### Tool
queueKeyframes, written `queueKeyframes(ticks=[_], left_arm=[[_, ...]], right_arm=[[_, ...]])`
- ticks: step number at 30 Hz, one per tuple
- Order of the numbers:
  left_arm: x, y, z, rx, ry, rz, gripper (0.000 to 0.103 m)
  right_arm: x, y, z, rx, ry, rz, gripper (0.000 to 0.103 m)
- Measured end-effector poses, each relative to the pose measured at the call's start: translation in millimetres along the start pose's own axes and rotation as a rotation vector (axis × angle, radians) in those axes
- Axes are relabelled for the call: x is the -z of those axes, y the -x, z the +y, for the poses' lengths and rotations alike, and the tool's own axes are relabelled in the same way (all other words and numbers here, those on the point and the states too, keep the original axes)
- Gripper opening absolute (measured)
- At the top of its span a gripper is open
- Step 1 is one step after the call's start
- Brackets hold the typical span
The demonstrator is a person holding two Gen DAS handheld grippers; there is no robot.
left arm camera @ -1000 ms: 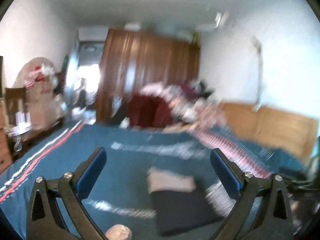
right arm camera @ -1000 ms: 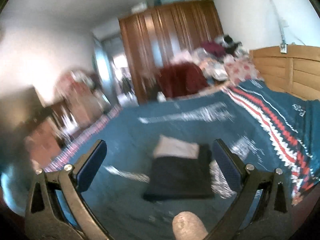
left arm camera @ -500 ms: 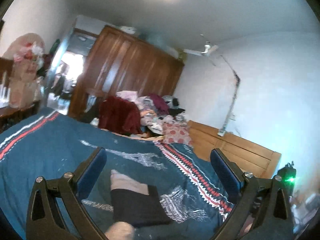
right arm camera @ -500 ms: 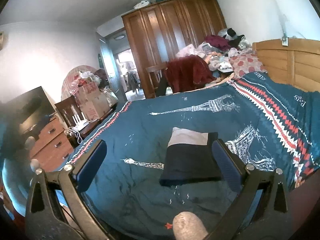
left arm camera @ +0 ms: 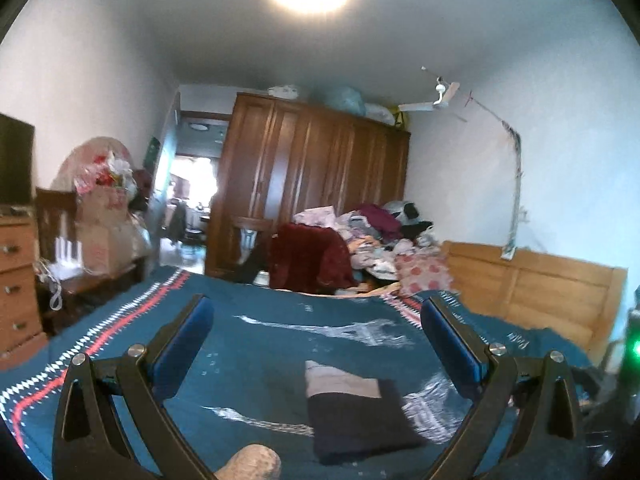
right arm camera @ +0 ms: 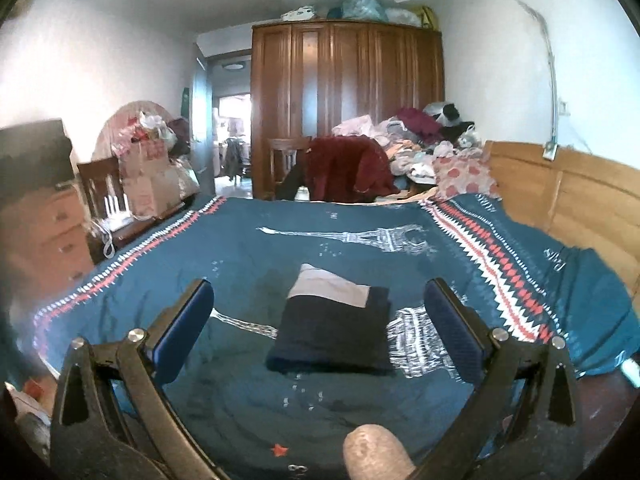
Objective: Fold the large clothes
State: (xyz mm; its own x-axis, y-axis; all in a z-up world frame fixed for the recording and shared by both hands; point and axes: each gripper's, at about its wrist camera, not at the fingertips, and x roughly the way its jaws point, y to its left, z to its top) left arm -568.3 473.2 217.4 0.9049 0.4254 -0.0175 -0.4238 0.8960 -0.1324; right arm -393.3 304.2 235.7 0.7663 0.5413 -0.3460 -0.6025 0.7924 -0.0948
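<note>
Teal bedspread (right arm camera: 248,248) printed with white towers covered the bed, before a tall wooden wardrobe (right arm camera: 348,104). Mid-bed lay a folded garment (right arm camera: 332,332), a soft dark rectangle, pale at its far edge. Above it, left gripper (left arm camera: 316,344) and right gripper (right arm camera: 318,320) stood wide, empty.

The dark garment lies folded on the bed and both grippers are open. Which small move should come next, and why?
Probably reach toward the heap of unfolded clothes at the bed's far end. The folded garment looks finished, and the left gripper and right gripper hold nothing.
</note>
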Motion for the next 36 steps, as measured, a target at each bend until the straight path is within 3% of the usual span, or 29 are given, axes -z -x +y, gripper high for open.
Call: queueKeyframes(ticks=[4, 14, 24, 36], left_arm=[[13, -21, -11, -0.003, -0.025, 0.062, 0.103], [55, -77, -37, -0.042, -0.124, 0.134, 0.103], [83, -124, -54, -0.033, -0.143, 0.221, 0.103], [134, -174, -73, -0.078, -0.216, 0.429, 0.103]], right_arm=[[8, -18, 5, 0.032, 0.048, 0.04, 0.103], [23, -73, -12, 0.077, 0.015, 0.184, 0.103], [26, -94, -37, 0.109, -0.006, 0.221, 0.103], [37, -111, -41, 0.098, -0.033, 0.292, 0.103]])
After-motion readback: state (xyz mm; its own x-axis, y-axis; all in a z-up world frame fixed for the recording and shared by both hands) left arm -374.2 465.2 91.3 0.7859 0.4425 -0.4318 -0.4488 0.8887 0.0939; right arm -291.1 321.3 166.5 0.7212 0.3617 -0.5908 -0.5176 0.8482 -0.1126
